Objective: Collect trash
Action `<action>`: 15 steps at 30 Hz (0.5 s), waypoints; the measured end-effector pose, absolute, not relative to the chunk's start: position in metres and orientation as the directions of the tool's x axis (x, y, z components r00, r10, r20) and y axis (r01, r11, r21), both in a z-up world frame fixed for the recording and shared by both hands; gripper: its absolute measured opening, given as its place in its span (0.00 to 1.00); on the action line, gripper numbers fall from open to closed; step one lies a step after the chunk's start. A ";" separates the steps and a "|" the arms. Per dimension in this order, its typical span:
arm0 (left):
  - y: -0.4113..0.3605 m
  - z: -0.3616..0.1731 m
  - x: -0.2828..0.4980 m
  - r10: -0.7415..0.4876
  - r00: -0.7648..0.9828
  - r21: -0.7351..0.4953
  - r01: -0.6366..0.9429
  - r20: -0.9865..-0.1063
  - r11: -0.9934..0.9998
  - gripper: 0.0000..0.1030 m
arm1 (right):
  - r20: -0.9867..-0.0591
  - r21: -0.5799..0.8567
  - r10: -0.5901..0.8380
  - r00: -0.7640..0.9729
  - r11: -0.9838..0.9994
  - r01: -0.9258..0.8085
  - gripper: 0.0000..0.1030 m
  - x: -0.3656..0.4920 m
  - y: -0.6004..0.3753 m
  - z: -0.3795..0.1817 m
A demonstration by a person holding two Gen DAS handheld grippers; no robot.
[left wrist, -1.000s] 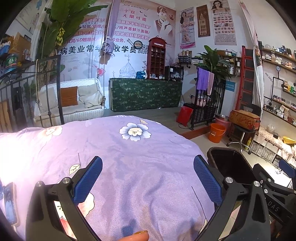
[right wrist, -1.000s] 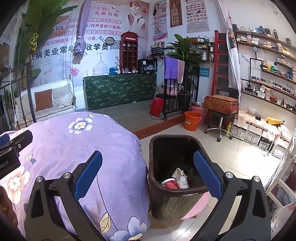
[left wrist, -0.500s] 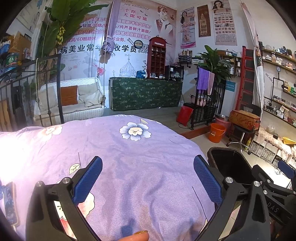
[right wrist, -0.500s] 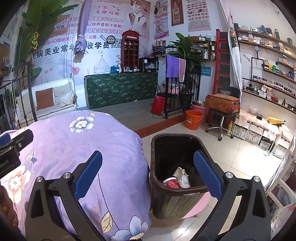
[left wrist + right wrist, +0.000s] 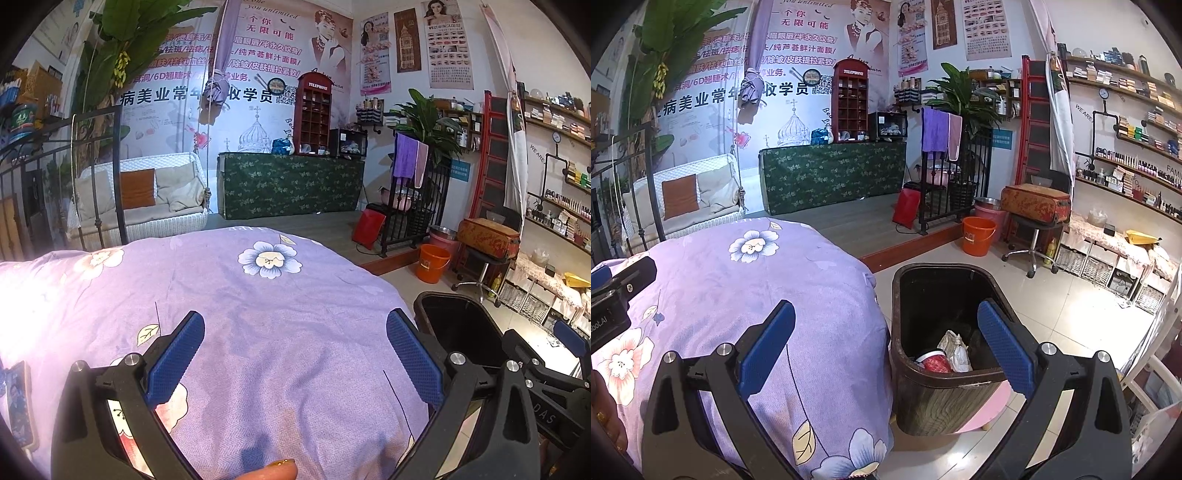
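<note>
Both grippers empty above the purple floral bed cover [image 5: 280, 332], trash already lying in the bin.

The dark bin [image 5: 945, 384] stands on the floor just beside the bed's edge, and inside it lie a red-rimmed cup [image 5: 932, 360] and a crumpled pale wrapper [image 5: 955, 350] (the only trash either view shows). The left gripper [image 5: 295, 354] hangs over the cover with its blue pads spread wide and nothing between them; the right gripper [image 5: 886, 350] is likewise wide apart and empty, straddling the gap between bed and bin. I judge this a pause after a drop: the next move calls for finding another piece of litter, none being visible on the cover. Against the frames a second ago almost nothing differs; both grippers have kept their spread, and the right view has shifted only slightly.
</note>
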State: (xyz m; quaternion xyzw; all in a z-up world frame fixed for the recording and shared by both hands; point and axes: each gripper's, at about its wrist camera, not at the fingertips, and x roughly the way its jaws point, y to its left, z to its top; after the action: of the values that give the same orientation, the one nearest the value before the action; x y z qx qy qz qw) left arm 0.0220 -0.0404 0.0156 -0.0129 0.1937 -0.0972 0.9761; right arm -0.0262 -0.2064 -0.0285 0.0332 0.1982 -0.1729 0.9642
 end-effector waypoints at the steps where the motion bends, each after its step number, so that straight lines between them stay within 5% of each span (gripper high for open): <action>1: -0.041 0.016 0.022 -0.193 0.907 -0.061 0.184 -0.375 0.981 0.94 | -0.394 -0.005 -0.320 0.862 0.938 0.346 0.95 -0.026 -0.207 -0.028; 15: -0.038 0.012 0.025 -0.197 0.900 -0.071 0.184 -0.390 0.980 0.94 | -0.407 -0.002 -0.319 0.856 0.937 0.348 0.95 -0.026 -0.205 -0.033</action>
State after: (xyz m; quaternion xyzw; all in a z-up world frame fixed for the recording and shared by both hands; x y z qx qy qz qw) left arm 0.0247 -0.0379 0.0124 -0.0162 0.2018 -0.0976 0.9744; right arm -0.0262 -0.2053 -0.0332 0.0360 0.2050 -0.1731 0.9627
